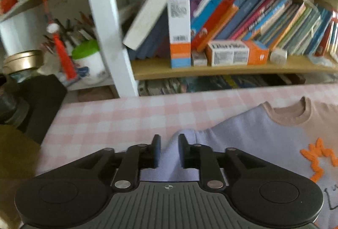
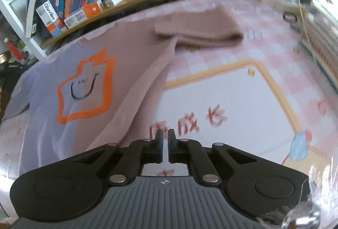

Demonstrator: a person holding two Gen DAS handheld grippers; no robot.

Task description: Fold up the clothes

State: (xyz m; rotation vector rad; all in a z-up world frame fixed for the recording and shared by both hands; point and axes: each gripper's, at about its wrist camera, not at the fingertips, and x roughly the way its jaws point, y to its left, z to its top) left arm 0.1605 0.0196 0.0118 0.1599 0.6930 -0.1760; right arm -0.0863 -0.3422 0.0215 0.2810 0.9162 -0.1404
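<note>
A sweatshirt (image 1: pixel 249 129), half lavender and half dusty pink with an orange outline on the chest, lies flat on the pink checked tablecloth (image 1: pixel 116 114). My left gripper (image 1: pixel 169 138) is shut on a raised fold of its lavender sleeve (image 1: pixel 172 155), near the table's left end. In the right wrist view the sweatshirt (image 2: pixel 88 85) shows a smiley face inside the orange shape, and its pink sleeve (image 2: pixel 200 26) stretches out to the right. My right gripper (image 2: pixel 165 132) is shut with nothing in it, low over the tablecloth (image 2: pixel 274 55) just right of the garment's pink side edge.
A bookshelf (image 1: pixel 232 69) with leaning books and small boxes runs along the table's far edge. A black box (image 1: pixel 42 98), a lidded jar (image 1: pixel 23 62) and a pen cup (image 1: pixel 88 64) stand beyond the left end. Cables and small items (image 2: pixel 295 7) sit at the far right.
</note>
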